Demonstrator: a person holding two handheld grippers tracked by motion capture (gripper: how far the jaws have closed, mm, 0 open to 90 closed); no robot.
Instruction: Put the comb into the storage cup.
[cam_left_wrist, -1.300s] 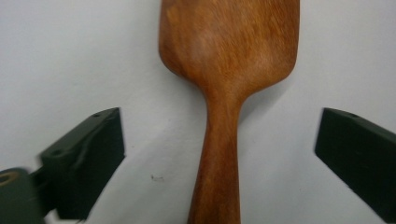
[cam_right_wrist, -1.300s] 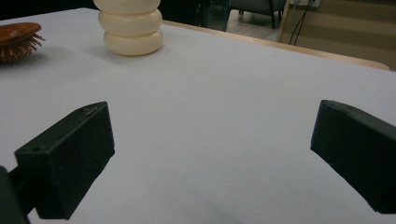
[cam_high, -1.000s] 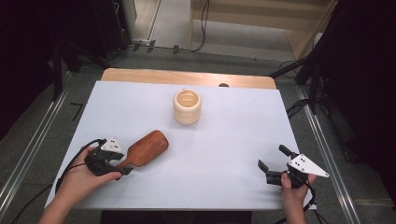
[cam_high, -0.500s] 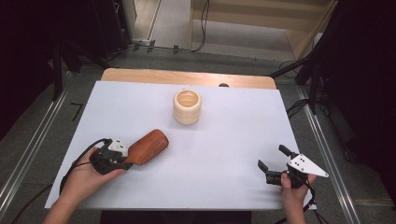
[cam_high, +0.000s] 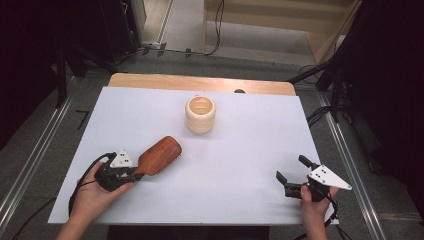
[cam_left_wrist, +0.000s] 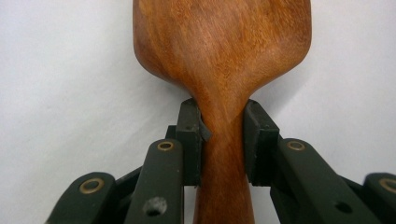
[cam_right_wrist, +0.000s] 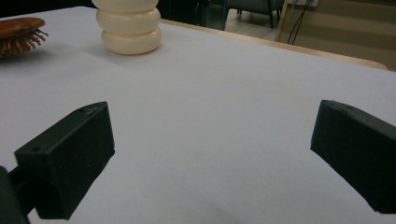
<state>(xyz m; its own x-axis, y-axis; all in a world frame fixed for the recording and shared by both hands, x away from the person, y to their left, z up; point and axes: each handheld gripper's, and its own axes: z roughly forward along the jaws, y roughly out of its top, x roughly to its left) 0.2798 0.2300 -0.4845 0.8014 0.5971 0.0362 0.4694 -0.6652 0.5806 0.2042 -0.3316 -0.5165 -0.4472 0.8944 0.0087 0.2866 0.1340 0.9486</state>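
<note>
On white table (cam_high: 240, 165), left tongs (cam_left_wrist: 223, 140) gripping hairbrush (cam_left_wrist: 222, 51)

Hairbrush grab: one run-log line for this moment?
left gripper: just closed on hairbrush handle | right gripper: open, idle | cup: untouched

Brown wooden hairbrush (cam_high: 159, 155) is seen on white table (cam_high: 250, 150), near-left; cream ribbed ceramic vase (cam_high: 200, 114) is set behind it, twd centre-back, well apart. Black two-jaw right gripper (cam_high: 291, 176) is placed near-right corner.

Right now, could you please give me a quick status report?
Left tool just closed on brown wooden hairbrush handle. Right tool open, idle. Nothing in the way.
</note>
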